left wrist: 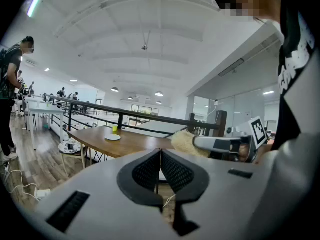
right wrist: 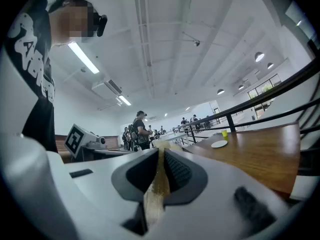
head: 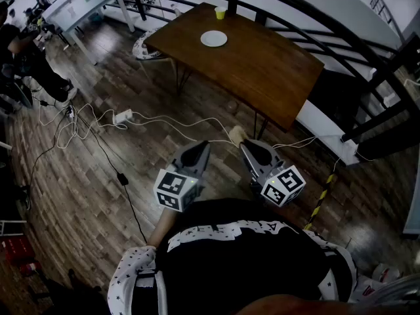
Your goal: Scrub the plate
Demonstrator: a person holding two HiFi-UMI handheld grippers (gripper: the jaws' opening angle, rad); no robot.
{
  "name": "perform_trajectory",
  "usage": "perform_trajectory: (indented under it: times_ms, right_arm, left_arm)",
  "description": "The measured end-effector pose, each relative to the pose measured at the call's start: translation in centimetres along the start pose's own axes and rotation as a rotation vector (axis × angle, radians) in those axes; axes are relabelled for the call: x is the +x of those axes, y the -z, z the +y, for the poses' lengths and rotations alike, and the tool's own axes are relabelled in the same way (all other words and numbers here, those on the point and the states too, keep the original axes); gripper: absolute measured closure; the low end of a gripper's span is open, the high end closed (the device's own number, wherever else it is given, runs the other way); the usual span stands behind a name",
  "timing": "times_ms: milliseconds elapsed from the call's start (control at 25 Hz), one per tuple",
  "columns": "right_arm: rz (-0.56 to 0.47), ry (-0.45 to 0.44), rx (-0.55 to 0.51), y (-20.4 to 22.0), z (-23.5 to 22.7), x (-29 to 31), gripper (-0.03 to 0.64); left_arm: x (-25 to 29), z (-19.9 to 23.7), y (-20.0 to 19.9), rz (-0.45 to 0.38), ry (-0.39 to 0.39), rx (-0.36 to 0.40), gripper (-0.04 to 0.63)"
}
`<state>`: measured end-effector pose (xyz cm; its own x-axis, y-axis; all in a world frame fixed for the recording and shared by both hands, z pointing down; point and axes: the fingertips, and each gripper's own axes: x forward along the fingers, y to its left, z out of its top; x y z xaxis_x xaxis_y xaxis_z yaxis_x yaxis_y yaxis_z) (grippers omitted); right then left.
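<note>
1. Where the tongs sit close to the person's body, the left tongs (left wrist: 160, 156) are pressed together with nothing between them. The right tongs (right wrist: 161, 165) are clamped on a pale, fuzzy scrubbing pad (right wrist: 158, 186) that sticks out past their tips.
2. Just ahead, loose white and black cables (head: 92, 120) sprawl over the wooden floor (head: 79, 195). They lie to one side of the way to the worktop, so a careless step on the walk up could catch a foot.
3. Well apart from both tongs, the plate (head: 214, 39) lies on the brown worktop (head: 262, 71) towards its far end, with a small yellow cup (head: 220, 13) near it at the far edge. Nothing holds the plate. I judge that scrubbing with one tool alone could slide it over the smooth wood or knock the cup, so the free left tongs would likely have to steady the rim.
4. Only the head view shows the cables and the whole gap to the worktop. The left gripper view shows the pad's fluffy bulk beyond the right tongs' tips. The right gripper view gives just a thin strip of it nipped between them.
</note>
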<state>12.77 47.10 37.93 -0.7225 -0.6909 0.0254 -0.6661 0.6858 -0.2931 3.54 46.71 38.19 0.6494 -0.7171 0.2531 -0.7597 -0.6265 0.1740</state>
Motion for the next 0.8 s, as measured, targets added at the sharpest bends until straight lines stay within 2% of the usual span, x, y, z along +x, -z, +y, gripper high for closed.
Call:
perform_trajectory:
  times_ms: [400,800]
  right_arm:
    - [-0.005,-0.031,0.001,0.5,1.8,1.3,0.572]
    - [-0.012,-0.011,-0.014,0.6,3.0,3.3,0.572]
  left_arm:
    - [-0.5,1.2,0.3,-0.013,0.004,-0.013,0.581]
    - [-1.8,3.4,0.2,-0.024,0.008,-0.013,0.581]
